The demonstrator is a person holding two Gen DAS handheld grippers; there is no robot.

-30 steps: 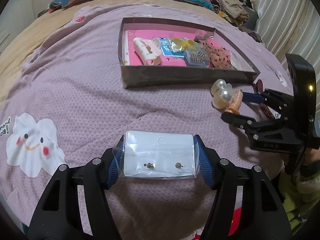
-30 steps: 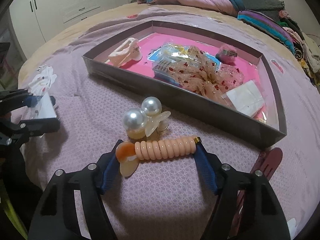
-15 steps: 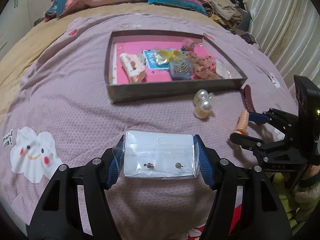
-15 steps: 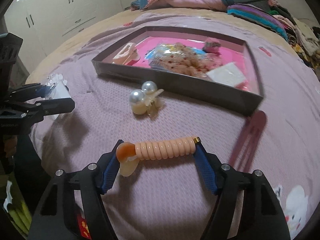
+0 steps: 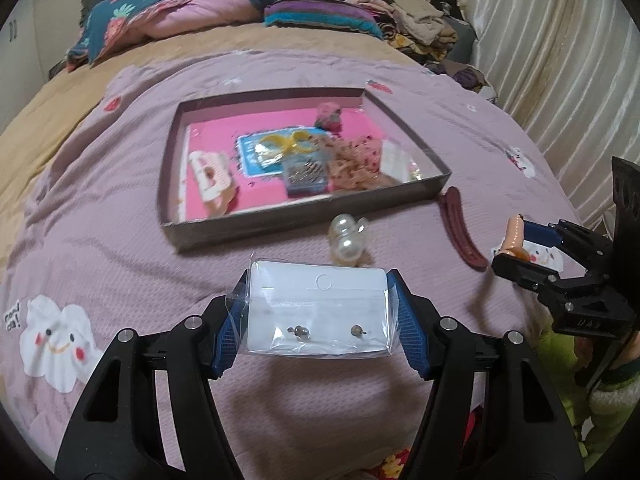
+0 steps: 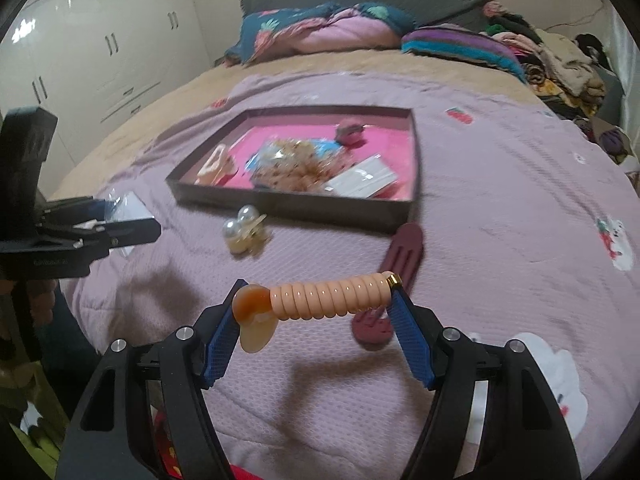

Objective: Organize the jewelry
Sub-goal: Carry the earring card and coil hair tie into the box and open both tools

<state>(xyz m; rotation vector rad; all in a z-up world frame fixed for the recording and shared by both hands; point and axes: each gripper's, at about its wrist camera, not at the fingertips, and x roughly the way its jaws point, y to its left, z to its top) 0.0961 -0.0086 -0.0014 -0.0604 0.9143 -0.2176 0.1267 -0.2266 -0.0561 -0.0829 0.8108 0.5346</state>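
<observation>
A white earring card in a clear bag [image 5: 318,300], carrying two small studs, is clamped by its side edges in my left gripper [image 5: 318,310]. It hangs above the purple bedspread. My right gripper [image 6: 316,300] is shut on a peach coil hair piece [image 6: 332,296] with an amber end, held end to end between the pads. The grey box with a pink floor [image 5: 304,222] lies farther up the bed with several hair pieces and packets inside. In the left wrist view the right gripper [image 5: 516,248] hovers at the right. In the right wrist view the left gripper [image 6: 116,220] is at the left.
A pearl hair clip [image 5: 346,240] and a dark red hair clip [image 5: 460,232] lie on the bedspread in front of the box. Pillows and piled clothes sit at the head of the bed. A curtain hangs on the right, white wardrobes stand on the left.
Both grippers have risen and drawn back from the box with their loads. The peach coil has moved away from the pearl clip, which stays on the bedspread.
</observation>
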